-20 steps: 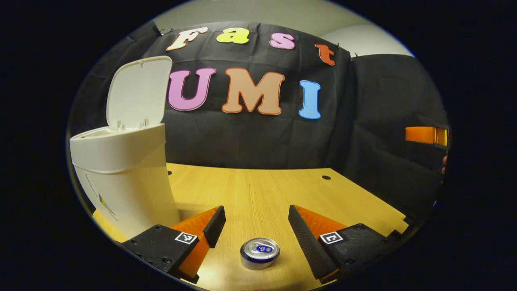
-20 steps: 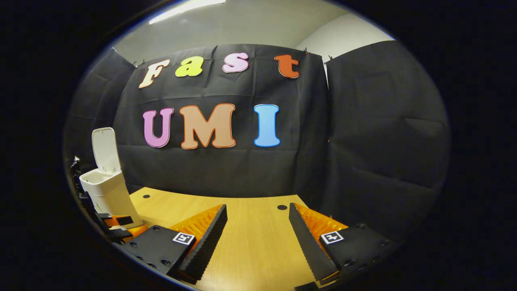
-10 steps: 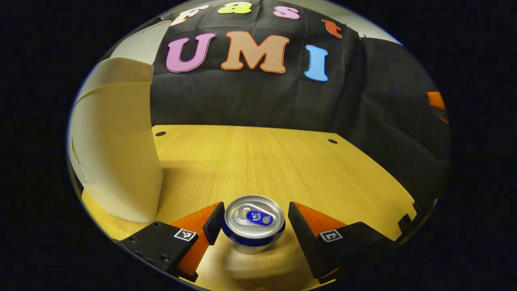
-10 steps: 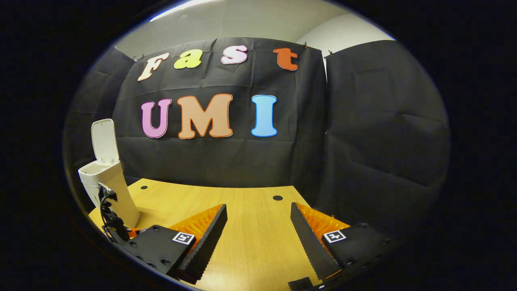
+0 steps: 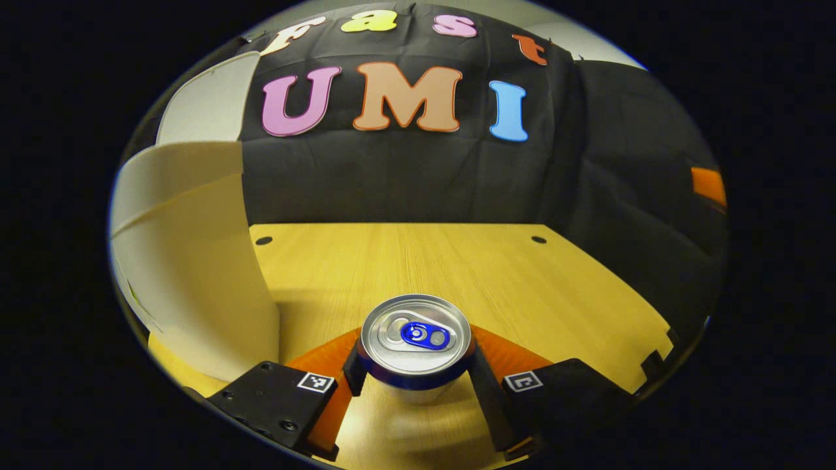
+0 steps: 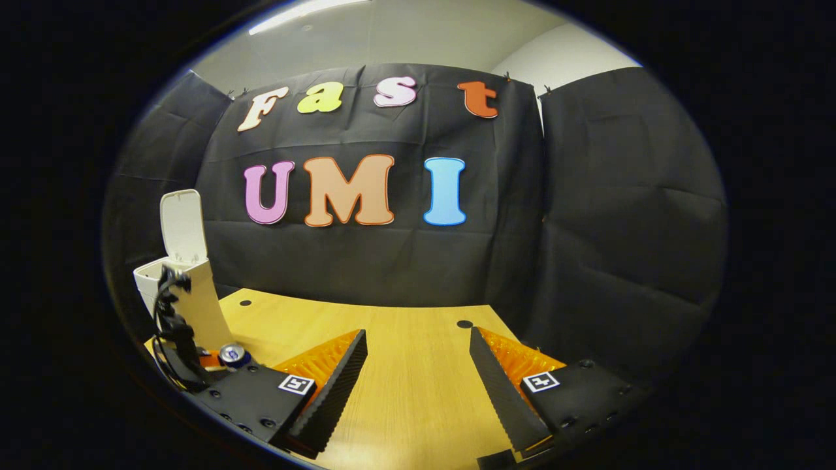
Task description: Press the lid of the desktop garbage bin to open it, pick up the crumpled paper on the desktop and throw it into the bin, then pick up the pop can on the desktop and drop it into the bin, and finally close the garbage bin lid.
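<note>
Left tongs [image 5: 415,375]: both fingers pressed against the sides of the pop can [image 5: 416,341], one on each flank just under its rim. Can stands upright, silver top and blue pull tab facing up at my camera. Whether its base touches the wooden desktop [image 5: 457,267] or is just off it, I cannot tell from the left gripper view; a soft shadow lies under it.

Garbage bin [image 5: 189,274]: white, upright on the desktop to the left of the can, near but apart from it. Its lid [image 5: 206,98] is swung up and back, so the mouth is open. From my low angle I cannot see inside the bin.

Right tongs [image 6: 418,385]: fingers spread wide, nothing between them, bare wood in the gap. They hover over the near right part of the desktop, well apart from the bin.

In the right gripper view the bin [image 6: 189,307] sits far left with its lid [image 6: 183,225] raised, and the left tongs [image 6: 196,359] appear in front of it with the can [image 6: 233,354] held at their tip. A black cable runs up from that gripper in front of the bin wall.

Two dark round holes [image 5: 264,240] sit along the desktop's far edge.
</note>
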### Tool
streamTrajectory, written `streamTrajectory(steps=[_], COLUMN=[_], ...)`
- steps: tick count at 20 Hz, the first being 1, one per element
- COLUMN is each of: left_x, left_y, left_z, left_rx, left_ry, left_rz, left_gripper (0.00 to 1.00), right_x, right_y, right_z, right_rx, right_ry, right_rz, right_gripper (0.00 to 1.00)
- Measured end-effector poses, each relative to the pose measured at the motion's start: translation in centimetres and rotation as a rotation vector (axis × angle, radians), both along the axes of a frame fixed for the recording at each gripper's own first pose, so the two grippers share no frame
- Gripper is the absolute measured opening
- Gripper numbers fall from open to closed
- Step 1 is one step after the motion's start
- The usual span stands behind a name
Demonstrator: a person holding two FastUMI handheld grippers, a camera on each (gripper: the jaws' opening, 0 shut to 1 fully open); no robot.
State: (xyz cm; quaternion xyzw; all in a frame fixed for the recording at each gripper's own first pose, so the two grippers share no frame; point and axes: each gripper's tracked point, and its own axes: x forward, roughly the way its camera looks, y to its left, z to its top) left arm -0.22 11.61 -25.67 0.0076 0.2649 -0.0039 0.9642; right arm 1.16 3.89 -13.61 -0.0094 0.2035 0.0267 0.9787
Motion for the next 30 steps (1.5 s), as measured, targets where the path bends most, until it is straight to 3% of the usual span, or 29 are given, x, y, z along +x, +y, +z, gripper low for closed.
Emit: streamTrajectory(steps=[7, 14, 19, 24, 25, 26, 30], left_x=[5.0, 6.3, 5.0, 2.8, 2.4, 2.1, 3.3], left_y=[2.8, 9.7, 17.4, 22.9, 23.4, 23.6, 23.0], left_z=[14.0, 23.6, 25.3, 22.7, 22.6, 23.1, 26.6], left_rx=[0.016, 0.034, 0.109, 0.155, 0.157, 0.159, 0.143], left_ry=[-0.287, -0.461, -0.483, -0.404, -0.397, -0.404, -0.457], left_rz=[0.018, 0.147, 0.291, 0.384, 0.395, 0.398, 0.340], left_gripper=[0.77, 0.78, 0.77, 0.79, 0.82, 0.92, 0.92], right_x=[0.3, 0.9, 1.1, 1.4, 1.5, 1.5, 1.7], right_y=[3.6, 4.8, 5.7, 7.0, 7.3, 7.5, 8.3], right_z=[-0.3, -0.3, -0.9, -1.3, -1.3, -1.4, -1.3], right_rx=[0.023, 0.046, 0.047, 0.034, 0.033, 0.030, 0.014], right_ry=[-0.014, -0.020, -0.011, 0.001, 0.002, 0.002, -0.007], right_rz=[0.074, 0.092, 0.107, 0.127, 0.131, 0.135, 0.142], right_gripper=[1.00, 1.00, 1.00, 1.00, 1.00, 1.00, 1.00])
